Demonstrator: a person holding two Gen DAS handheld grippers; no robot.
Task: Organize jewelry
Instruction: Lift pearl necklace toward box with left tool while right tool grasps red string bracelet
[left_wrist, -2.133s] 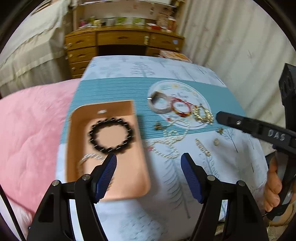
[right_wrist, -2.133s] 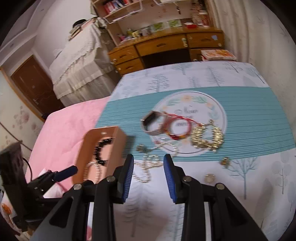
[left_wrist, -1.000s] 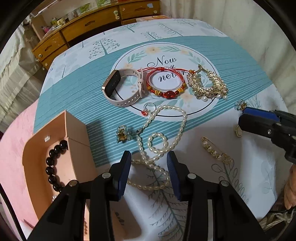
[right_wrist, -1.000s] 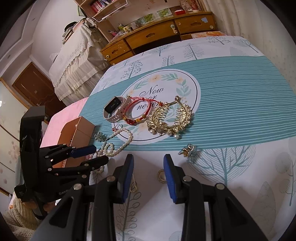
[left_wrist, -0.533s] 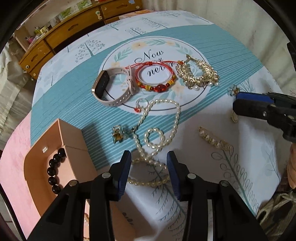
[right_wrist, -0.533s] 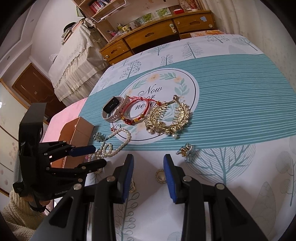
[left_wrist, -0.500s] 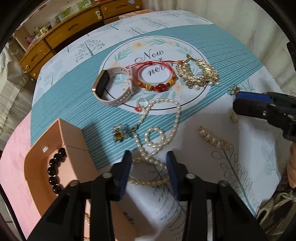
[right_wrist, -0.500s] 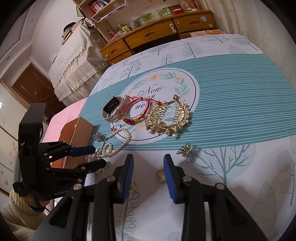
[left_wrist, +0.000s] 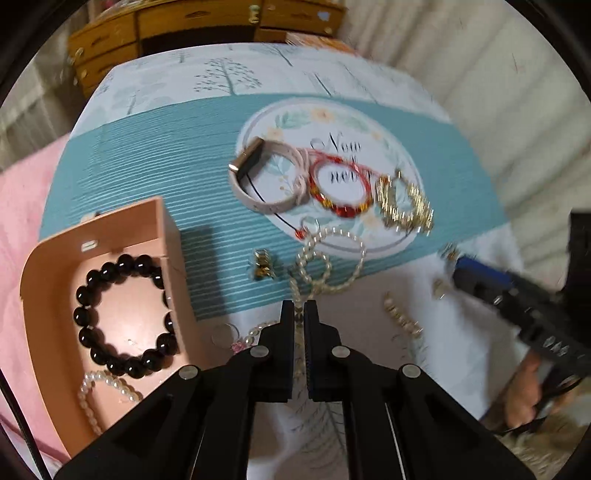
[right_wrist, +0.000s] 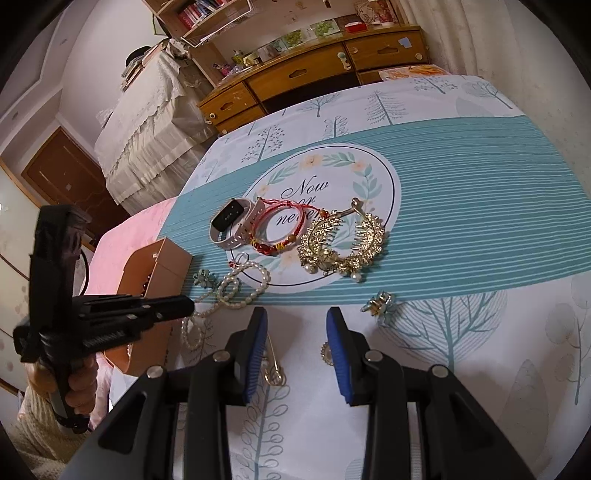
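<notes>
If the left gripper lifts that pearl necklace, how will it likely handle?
Probably floppy: the pearl necklace lies in loose loops, so it should dangle. The round beads look smooth and may slip through the left gripper, shut on one strand. Trailing loops might snag the small charm.

In our left wrist view, the left gripper (left_wrist: 299, 314) sits at bottom centre, jaws pressed nearly together — only a thin slit between them. Our right gripper (right_wrist: 296, 328) fills the lower middle of its own view, blue pads (right_wrist: 258, 347) spread well apart. Our left hand (right_wrist: 79, 387) wraps the handle at lower left, the right hand (left_wrist: 524, 391) shows blurred at lower right.
</notes>
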